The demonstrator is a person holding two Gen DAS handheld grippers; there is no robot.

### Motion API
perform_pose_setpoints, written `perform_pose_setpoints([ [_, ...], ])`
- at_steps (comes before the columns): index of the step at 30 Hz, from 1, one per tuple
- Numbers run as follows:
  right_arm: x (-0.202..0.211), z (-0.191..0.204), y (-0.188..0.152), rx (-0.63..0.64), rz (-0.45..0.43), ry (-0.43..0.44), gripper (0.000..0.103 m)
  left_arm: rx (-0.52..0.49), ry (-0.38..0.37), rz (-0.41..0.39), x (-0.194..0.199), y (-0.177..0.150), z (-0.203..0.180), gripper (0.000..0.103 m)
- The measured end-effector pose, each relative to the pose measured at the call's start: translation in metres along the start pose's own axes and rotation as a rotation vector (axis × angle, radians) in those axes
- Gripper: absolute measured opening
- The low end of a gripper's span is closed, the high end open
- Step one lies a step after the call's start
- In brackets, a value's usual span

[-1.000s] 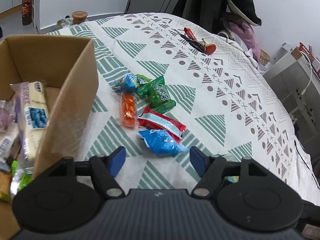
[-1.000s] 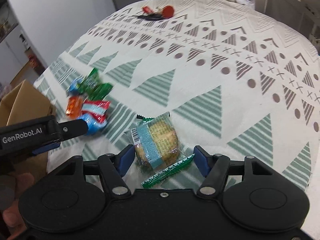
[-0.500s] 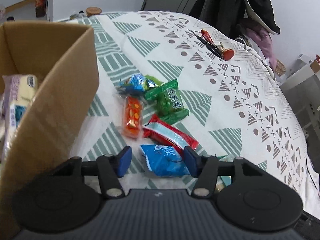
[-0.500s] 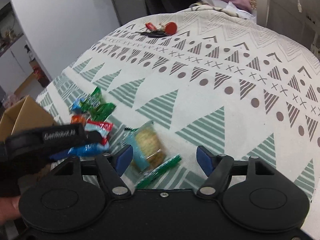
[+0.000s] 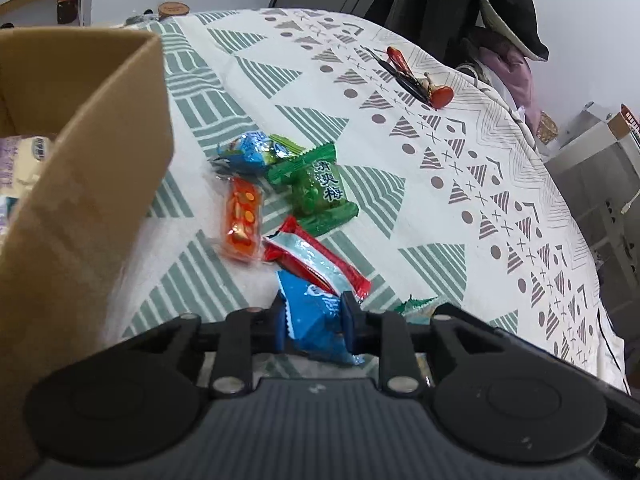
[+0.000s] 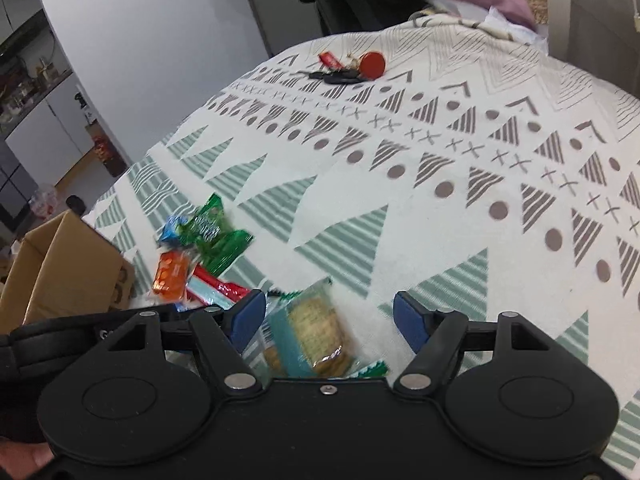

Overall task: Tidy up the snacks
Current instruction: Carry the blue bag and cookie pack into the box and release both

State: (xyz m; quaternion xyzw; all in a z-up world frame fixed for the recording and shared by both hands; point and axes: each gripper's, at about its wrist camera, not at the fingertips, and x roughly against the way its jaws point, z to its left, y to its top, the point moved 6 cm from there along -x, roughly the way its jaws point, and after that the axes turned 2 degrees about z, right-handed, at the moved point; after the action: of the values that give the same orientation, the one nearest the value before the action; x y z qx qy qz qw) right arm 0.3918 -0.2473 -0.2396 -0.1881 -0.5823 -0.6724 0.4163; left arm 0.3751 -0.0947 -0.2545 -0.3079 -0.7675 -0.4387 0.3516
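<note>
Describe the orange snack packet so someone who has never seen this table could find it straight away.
Start at the open cardboard box on the patterned tablecloth; a small cluster of snack packets lies just beside it. The orange packet is the one closest to the box wall, next to the red packet and below the green packet. It alone is a clear-edged wrapper with bright orange contents.

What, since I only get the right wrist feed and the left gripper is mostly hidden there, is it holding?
Observer: The left gripper has its jaws shut on a blue packet.
Operator: Is anything touching that packet?
Observer: The red-and-silver packet touches its far edge.
Operator: Is the box empty?
Observer: No, the cardboard box holds wrapped snacks.
</note>
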Motion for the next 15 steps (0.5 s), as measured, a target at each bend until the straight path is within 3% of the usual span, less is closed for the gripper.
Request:
perform_pose_setpoints([
  [7, -0.002, 0.012, -0.007, 0.049, 0.031, 0.021, 0.071, -0.019, 0.017, -0.047, 0.026, 0.002, 0.003, 0.025],
  [11, -0.009, 0.016, -0.014, 0.088, 0.066, -0.025, 0.070, -0.020, 0.019, -0.068, 0.040, 0.003, 0.008, 0.025],
  [12, -0.009, 0.017, -0.016, 0.104, 0.070, -0.039, 0.068, -0.019, 0.021, -0.069, 0.042, 0.003, 0.009, 0.025],
  [14, -0.008, 0.019, -0.019, 0.125, 0.075, -0.039, 0.053, -0.017, 0.026, -0.070, 0.046, 0.002, 0.012, 0.025],
  [15, -0.007, 0.020, -0.020, 0.132, 0.081, -0.038, 0.052, -0.017, 0.030, -0.069, 0.048, 0.001, 0.013, 0.025],
])
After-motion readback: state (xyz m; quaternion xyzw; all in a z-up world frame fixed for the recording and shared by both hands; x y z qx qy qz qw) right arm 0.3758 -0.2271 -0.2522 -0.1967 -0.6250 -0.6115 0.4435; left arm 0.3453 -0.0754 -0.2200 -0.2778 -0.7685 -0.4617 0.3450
